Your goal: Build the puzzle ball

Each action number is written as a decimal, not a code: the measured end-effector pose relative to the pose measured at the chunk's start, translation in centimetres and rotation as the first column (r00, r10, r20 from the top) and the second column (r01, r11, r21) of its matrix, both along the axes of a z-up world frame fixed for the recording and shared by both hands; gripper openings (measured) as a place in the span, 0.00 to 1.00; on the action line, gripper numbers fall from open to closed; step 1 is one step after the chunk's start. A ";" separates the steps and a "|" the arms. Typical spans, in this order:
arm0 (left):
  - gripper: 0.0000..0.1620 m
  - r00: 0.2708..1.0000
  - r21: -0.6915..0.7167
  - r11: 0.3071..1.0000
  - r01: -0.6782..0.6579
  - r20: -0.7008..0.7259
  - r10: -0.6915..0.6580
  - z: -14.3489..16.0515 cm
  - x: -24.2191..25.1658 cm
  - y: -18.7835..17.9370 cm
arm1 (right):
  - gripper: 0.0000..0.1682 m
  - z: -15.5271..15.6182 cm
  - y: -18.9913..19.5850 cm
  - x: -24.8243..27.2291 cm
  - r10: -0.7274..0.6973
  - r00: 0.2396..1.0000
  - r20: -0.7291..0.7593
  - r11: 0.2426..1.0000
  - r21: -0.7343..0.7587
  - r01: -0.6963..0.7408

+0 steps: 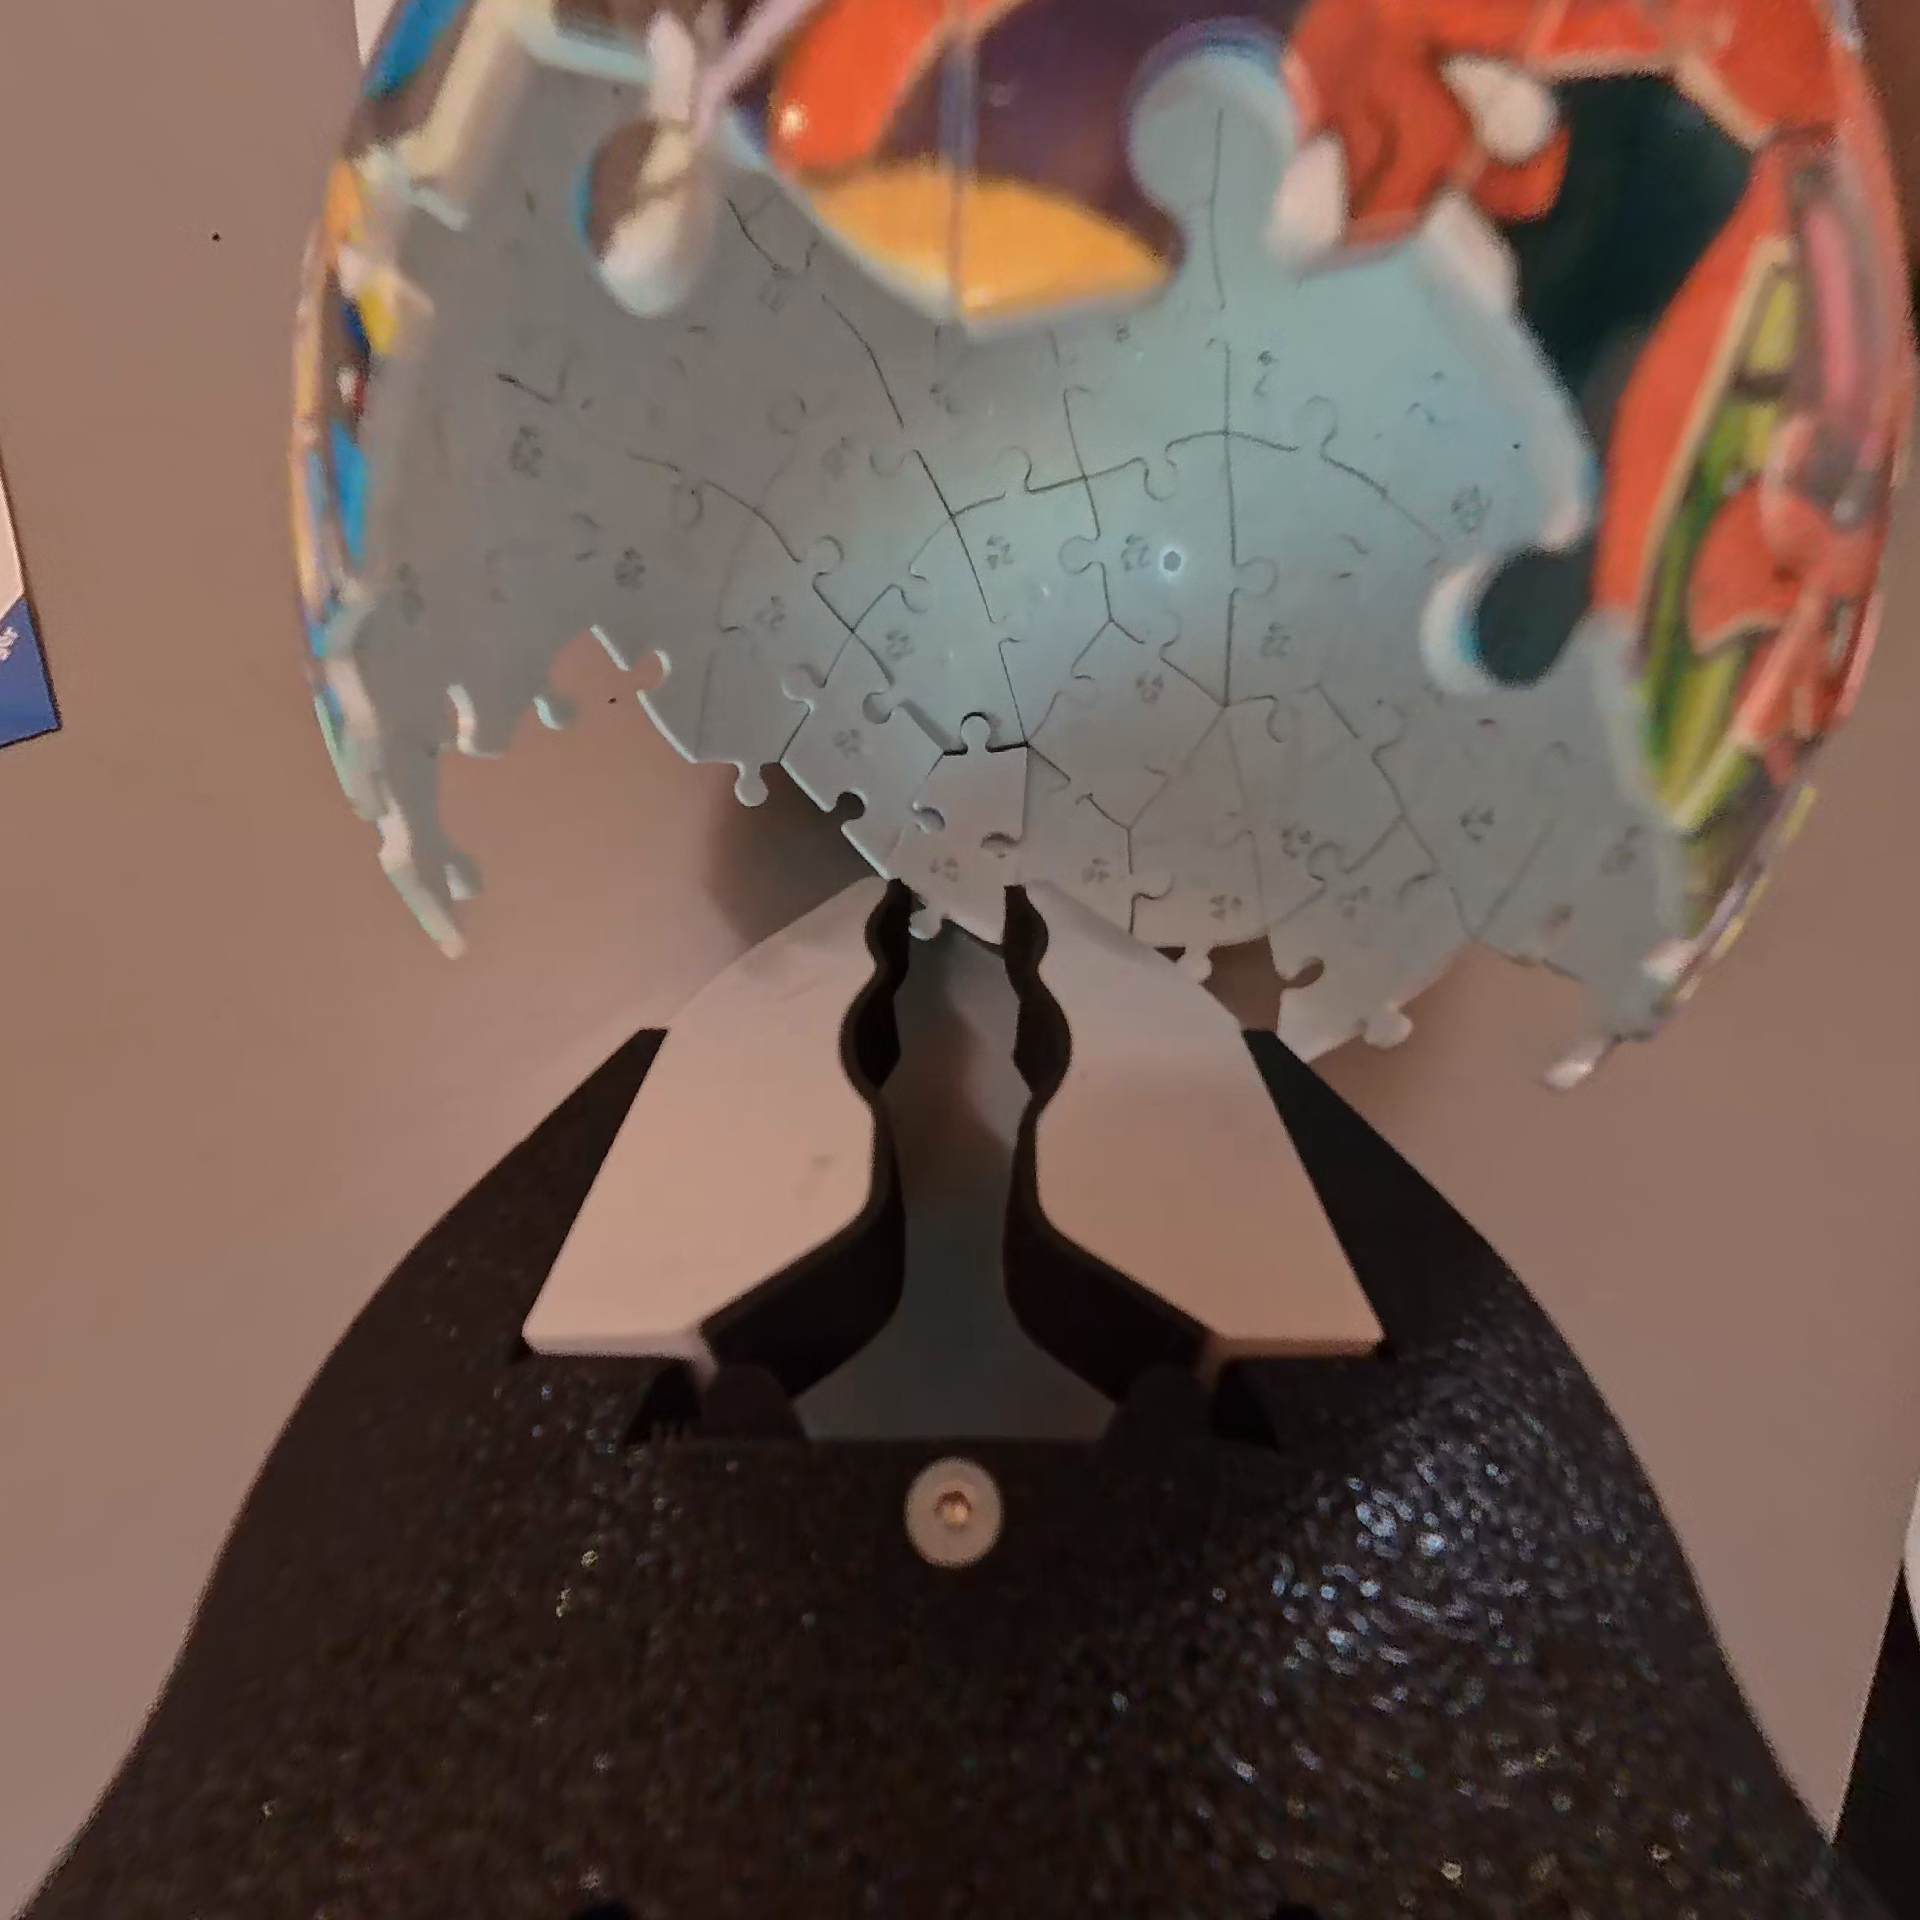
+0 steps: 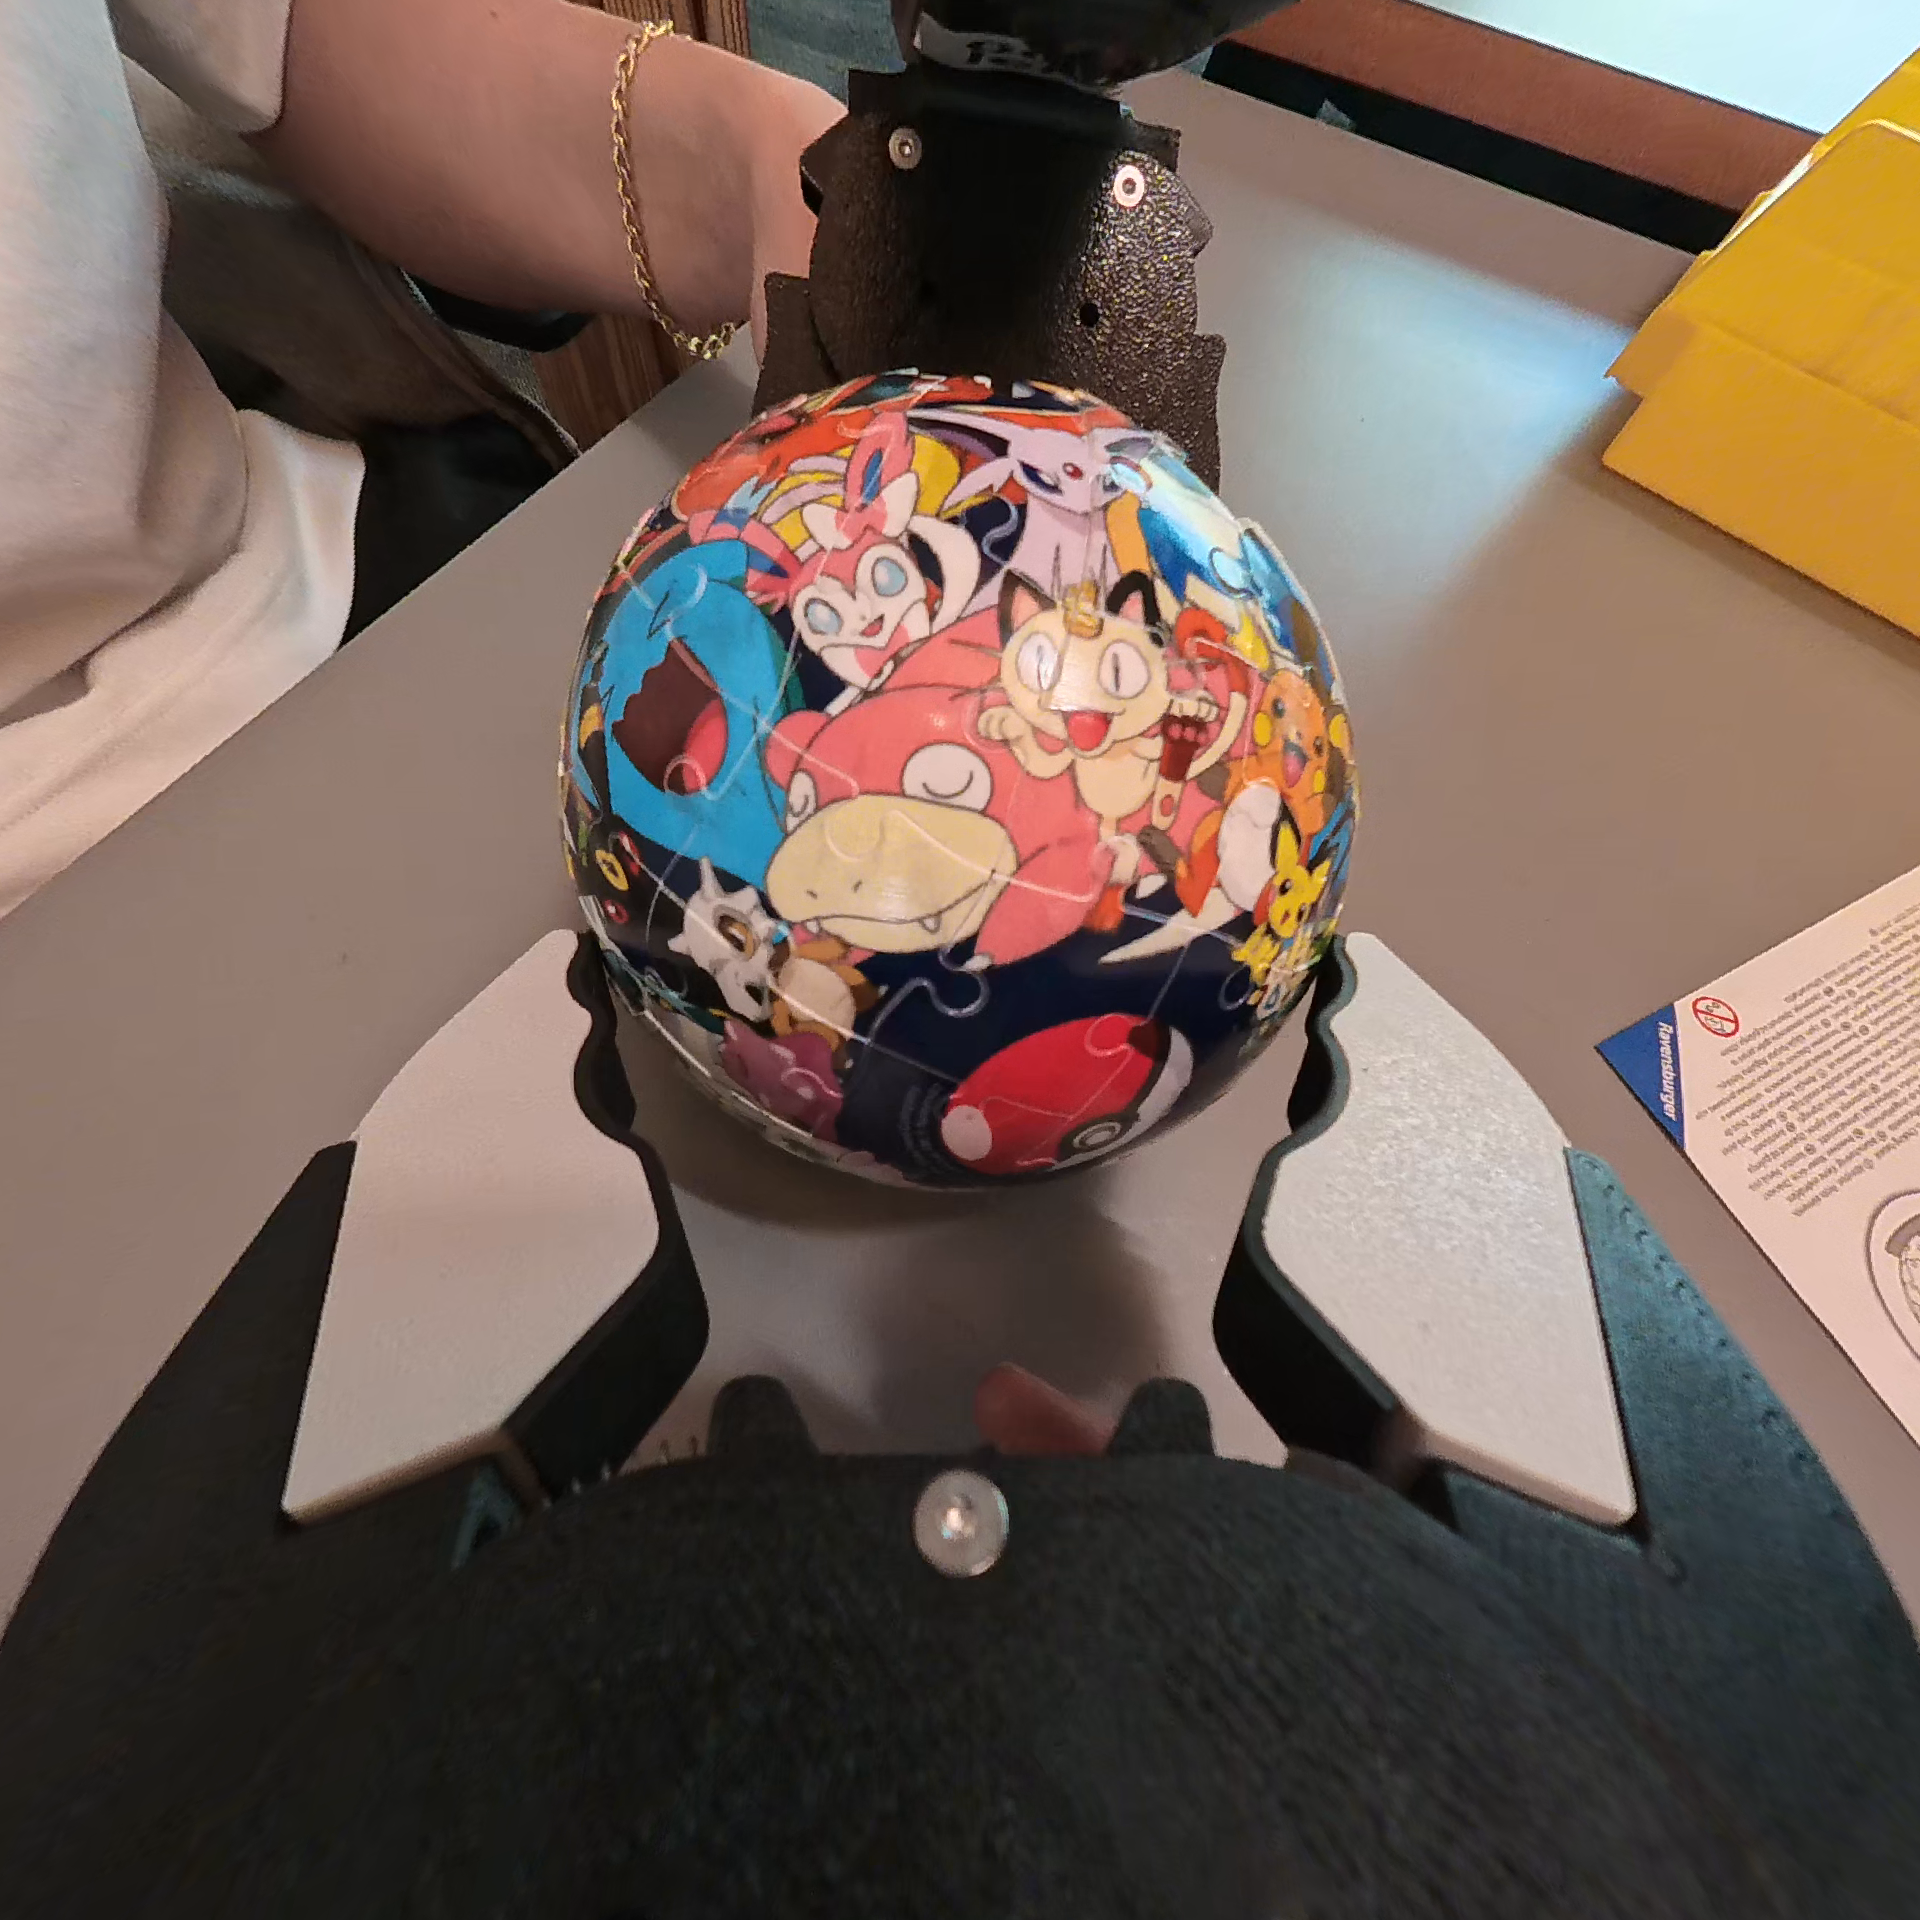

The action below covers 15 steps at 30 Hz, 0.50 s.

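Puzzle ball sits on the grey desk at frame centre of the right wrist view, printed outer shell facing that camera and apparently complete on this side.

Right claw: fingers spread wide, one tip at each lower flank of the ball — close against it or just touching; contact cannot be confirmed. It cradles rather than pinches.

Left claw: comes in from the far side, at top centre of the right wrist view, directly opposite the right claw. Its fingers are nearly together, tips at the lower jagged rim of the shell. Whether a piece edge is pinched between them cannot be told.

The left wrist view looks into the ball's hollow, pale inner face — open gaps at the lower left and the top of the frame, so the unfinished side faces the left claw.

Judgement: the coming move turns on that opening; the left claw is the nearer one to work it, the right steadying.

An instruction leaflet lies at right edge; a yellow box at upper right.
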<state>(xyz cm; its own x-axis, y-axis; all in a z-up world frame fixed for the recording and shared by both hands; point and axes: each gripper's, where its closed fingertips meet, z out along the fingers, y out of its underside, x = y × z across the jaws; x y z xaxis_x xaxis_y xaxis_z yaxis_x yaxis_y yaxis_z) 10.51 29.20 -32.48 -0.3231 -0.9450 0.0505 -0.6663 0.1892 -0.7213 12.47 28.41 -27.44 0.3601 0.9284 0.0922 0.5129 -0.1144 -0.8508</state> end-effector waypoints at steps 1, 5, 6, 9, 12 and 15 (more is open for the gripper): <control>0.11 1.000 0.001 1.000 0.000 0.000 0.000 0.0 0.0 0.0 | 0.74 0.0 0.0 0.0 0.001 1.000 -0.001 1.000 0.000 -0.001; 0.11 1.000 0.002 1.000 0.000 0.002 0.000 0.0 0.0 0.0 | 0.74 0.0 0.0 0.0 0.001 1.000 0.001 1.000 0.001 -0.001; 0.11 1.000 0.002 1.000 -0.002 0.002 0.002 0.0 0.0 0.0 | 0.74 0.0 0.0 0.0 0.001 1.000 0.001 1.000 0.001 -0.001; 0.12 1.000 -0.003 1.000 -0.002 0.001 0.002 0.0 0.0 0.0 | 0.74 0.0 0.0 0.0 0.001 1.000 0.003 1.000 0.002 -0.001; 0.12 1.000 -0.006 1.000 -0.001 0.007 0.001 0.1 0.1 0.0 | 0.74 0.0 -0.1 -0.1 0.002 1.000 0.004 1.000 0.003 -0.002; 0.12 1.000 -0.014 1.000 -0.003 0.019 0.003 0.3 0.2 0.1 | 0.74 0.1 -0.1 -0.1 0.002 1.000 0.006 1.000 0.004 -0.002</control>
